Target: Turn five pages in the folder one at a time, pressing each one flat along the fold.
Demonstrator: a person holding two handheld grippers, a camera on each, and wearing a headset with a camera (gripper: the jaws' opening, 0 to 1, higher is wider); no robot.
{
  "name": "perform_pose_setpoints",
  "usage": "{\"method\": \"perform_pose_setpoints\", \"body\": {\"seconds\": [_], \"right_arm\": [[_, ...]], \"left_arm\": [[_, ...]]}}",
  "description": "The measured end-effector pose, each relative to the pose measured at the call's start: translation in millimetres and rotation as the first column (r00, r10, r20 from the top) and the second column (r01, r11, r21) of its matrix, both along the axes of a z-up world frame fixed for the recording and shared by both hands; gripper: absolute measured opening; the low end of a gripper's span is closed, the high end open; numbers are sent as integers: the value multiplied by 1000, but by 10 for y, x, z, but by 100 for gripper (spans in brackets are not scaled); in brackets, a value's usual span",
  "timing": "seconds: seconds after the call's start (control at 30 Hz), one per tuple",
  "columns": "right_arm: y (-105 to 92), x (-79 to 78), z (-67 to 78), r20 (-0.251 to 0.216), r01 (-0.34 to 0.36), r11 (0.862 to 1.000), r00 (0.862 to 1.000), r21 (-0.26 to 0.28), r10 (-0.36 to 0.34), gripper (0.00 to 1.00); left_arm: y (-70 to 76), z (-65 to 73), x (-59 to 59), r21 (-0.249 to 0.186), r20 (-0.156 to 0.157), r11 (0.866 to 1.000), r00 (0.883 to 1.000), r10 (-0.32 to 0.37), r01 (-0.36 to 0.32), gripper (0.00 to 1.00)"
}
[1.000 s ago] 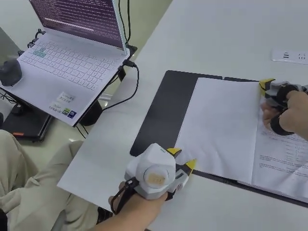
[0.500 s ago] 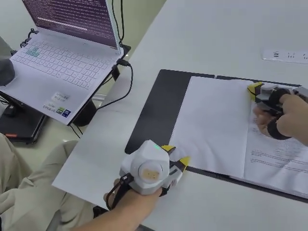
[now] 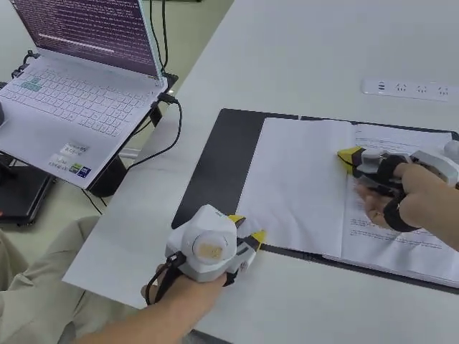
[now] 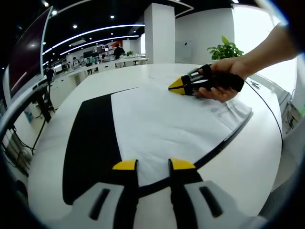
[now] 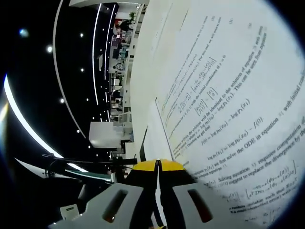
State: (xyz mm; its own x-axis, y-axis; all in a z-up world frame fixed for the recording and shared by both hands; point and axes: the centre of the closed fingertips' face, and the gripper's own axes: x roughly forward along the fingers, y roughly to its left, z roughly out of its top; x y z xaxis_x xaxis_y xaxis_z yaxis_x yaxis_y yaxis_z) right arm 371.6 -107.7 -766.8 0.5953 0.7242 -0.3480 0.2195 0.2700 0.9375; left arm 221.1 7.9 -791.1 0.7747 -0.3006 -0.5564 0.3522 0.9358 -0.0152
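Note:
A black folder lies open on the white table. Its turned page is blank white, and a printed page lies to the right of the fold. My right gripper is shut, its yellow tips pressed down on the paper at the fold; in the right gripper view the tips touch the printed page. At the folder's near left corner my left gripper rests open, jaws apart over the edge of the blank page. The left gripper view also shows the right gripper across the sheet.
A laptop sits on a stand left of the table, with a black cable hanging by the table edge. A white power strip lies beyond the folder. The person's leg is at the lower left.
My right gripper has slid down the fold from the page's top edge toward the person. The left gripper has stayed at the folder's near corner. The head camera has shifted.

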Motion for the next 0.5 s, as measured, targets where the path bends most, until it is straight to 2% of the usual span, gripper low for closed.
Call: {"method": "perform_pose_setpoints", "body": {"seconds": [0.17, 0.2, 0.3, 0.5], "right_arm": [[-7, -185, 10, -12, -33, 999, 999, 13, 33, 0], [14, -273, 6, -21, -68, 998, 997, 15, 69, 0], [45, -408, 8, -10, -110, 994, 994, 8, 110, 0], [59, -722, -24, -25, -133, 991, 991, 18, 133, 0]], "left_arm": [[3, 1, 0, -3, -2, 1000, 1000, 4, -4, 24], [4, 1, 0, -5, -4, 1000, 1000, 6, -6, 24], [3, 3, 0, -4, -6, 1000, 1000, 5, -5, 24], [4, 3, -2, -9, -4, 1000, 1000, 9, -9, 24]]}}
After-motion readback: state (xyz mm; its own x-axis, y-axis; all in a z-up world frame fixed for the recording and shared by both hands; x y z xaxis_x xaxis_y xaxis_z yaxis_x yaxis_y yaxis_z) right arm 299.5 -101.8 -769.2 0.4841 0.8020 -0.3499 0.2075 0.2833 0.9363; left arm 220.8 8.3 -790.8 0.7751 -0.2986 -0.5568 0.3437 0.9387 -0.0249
